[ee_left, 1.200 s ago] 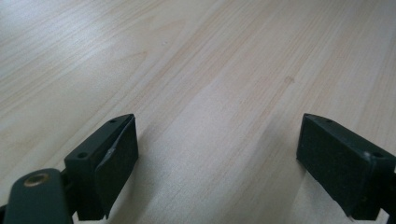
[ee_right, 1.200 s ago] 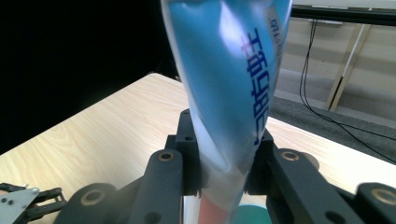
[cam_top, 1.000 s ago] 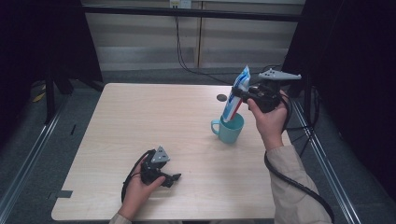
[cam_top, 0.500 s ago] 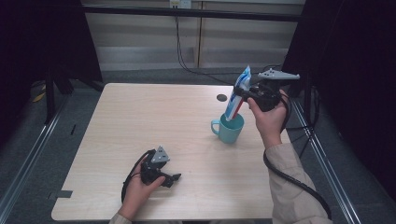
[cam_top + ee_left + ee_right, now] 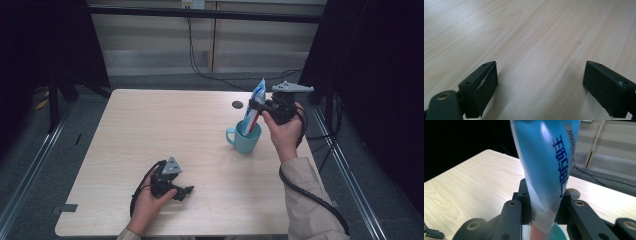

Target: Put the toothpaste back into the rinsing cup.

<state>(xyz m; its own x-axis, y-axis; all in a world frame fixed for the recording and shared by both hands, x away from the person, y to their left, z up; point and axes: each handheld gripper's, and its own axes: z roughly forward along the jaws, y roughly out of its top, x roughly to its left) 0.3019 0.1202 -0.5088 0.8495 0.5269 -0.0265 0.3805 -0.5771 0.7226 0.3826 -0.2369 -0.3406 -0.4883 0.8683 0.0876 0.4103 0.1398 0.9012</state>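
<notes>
A teal mug (image 5: 246, 139) stands on the right half of the light wooden table (image 5: 165, 125), its handle pointing left, and serves here as the landmark. Rising out of the mug is a blue and white tube (image 5: 254, 106), leaning slightly, its lower end down inside the mug and its flat crimped end uppermost. The right gripper (image 5: 259, 106) is just above and to the right of the mug, held in the person's right hand (image 5: 282, 131), and its jaws are clamped on the tube's middle; in the right gripper view the tube (image 5: 547, 167) fills the space between the two black jaws, with blue printing along its side, a reddish lower part, and the mug's teal rim (image 5: 560, 233) below it. Just behind the mug, toward the table's far edge, is a small dark round hole (image 5: 237, 105). The left gripper (image 5: 186, 190) lies well apart from the mug, toward the near-left, resting on the table under the left hand (image 5: 147, 202); its jaws stand wide apart with nothing but bare wood (image 5: 536, 50) between them. A black cable (image 5: 310, 195) trails from the right gripper along the sleeve.
</notes>
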